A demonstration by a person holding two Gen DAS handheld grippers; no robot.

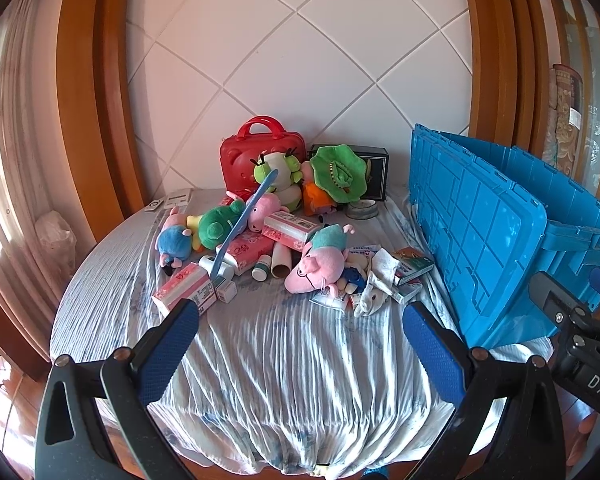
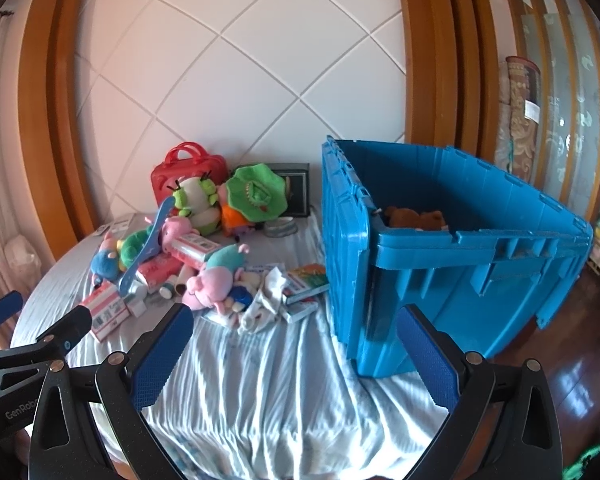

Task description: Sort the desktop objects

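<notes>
I hold my left hand-held gripper (image 1: 300,336) over the near edge of the tabletop (image 1: 300,360), its blue pads spread wide with nothing between them. My right hand-held gripper (image 2: 294,344) is just as wide and empty. Ahead lies the pile: a pink pig plush (image 1: 320,266), a green plush (image 1: 216,226), pink boxes (image 1: 188,286) and a blue shoehorn (image 1: 246,218). The blue crate (image 2: 460,264) stands to the right, a brown toy (image 2: 414,218) inside.
</notes>
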